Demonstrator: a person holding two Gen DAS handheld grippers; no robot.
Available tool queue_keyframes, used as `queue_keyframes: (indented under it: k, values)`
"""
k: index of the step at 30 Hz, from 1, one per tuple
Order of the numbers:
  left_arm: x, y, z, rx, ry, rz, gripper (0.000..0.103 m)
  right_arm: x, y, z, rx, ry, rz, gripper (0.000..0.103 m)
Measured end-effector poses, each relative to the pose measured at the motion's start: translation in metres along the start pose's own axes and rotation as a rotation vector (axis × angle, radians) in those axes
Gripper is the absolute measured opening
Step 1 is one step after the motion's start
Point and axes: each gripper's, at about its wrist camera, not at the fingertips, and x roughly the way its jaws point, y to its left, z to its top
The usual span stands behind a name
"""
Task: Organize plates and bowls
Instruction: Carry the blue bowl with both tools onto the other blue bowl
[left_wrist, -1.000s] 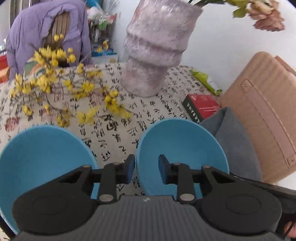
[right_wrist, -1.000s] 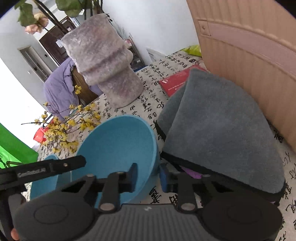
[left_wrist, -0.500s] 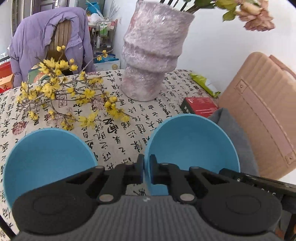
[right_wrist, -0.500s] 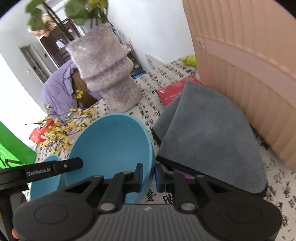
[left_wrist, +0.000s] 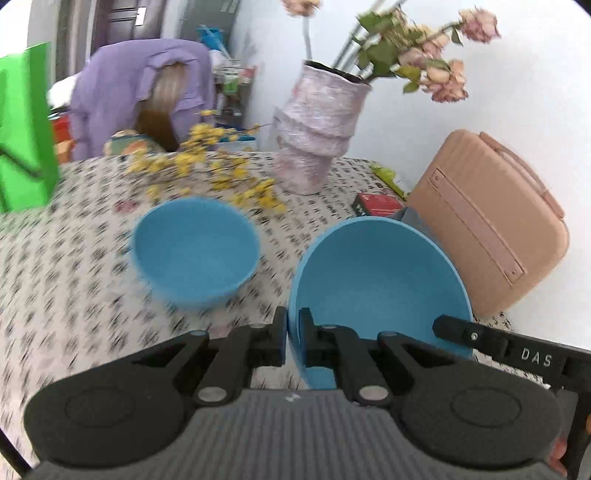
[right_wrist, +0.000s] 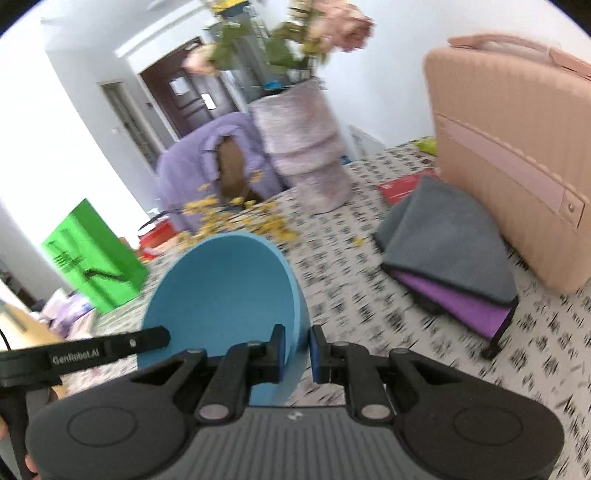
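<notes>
Two blue bowls are in view. The held blue bowl (left_wrist: 380, 280) hangs tilted above the patterned tablecloth (left_wrist: 74, 258). My left gripper (left_wrist: 293, 321) is shut on its left rim. My right gripper (right_wrist: 297, 339) is shut on the right rim of the same bowl (right_wrist: 225, 288). In the left wrist view, the right gripper's finger (left_wrist: 465, 334) shows at the bowl's right edge. The second blue bowl (left_wrist: 195, 251) stands alone on the table, to the left of the held one in the left wrist view.
A tall mauve vase (left_wrist: 317, 129) with dried roses stands at the back, yellow blossom twigs (left_wrist: 214, 177) beside it. A pink case (right_wrist: 513, 147) stands right, with grey and purple cloths (right_wrist: 447, 236) and a red book (left_wrist: 380, 205) before it. A green bag (right_wrist: 92, 258) is left.
Both grippers closed on the bowl's opposite rims, then rose and pulled back with it. The vase, cloths and second bowl now look farther away.
</notes>
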Motion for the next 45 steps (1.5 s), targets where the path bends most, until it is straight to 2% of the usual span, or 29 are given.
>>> queue_keyframes:
  k: [9, 15, 19, 25, 31, 45]
  values:
    - [-0.115, 0.064, -0.082, -0.139, -0.101, 0.083, 0.007, -0.043, 0.086, -0.064, -0.131, 0.048, 0.15, 0.014]
    - [-0.17, 0.102, -0.123, -0.232, -0.153, 0.131, 0.008, -0.048, 0.14, -0.104, -0.22, 0.108, 0.207, 0.014]
    - [-0.194, 0.119, -0.146, -0.262, -0.173, 0.147, 0.008, -0.051, 0.164, -0.128, -0.255, 0.144, 0.234, 0.014]
    - [-0.194, 0.139, -0.174, -0.314, -0.136, 0.153, 0.009, -0.04, 0.179, -0.151, -0.26, 0.204, 0.219, 0.014]
    - [-0.186, 0.153, -0.188, -0.332, -0.126, 0.162, 0.009, -0.022, 0.182, -0.166, -0.252, 0.247, 0.198, 0.014]
    - [-0.168, 0.171, -0.202, -0.346, -0.077, 0.169, 0.01, -0.001, 0.198, -0.184, -0.315, 0.252, 0.149, 0.019]
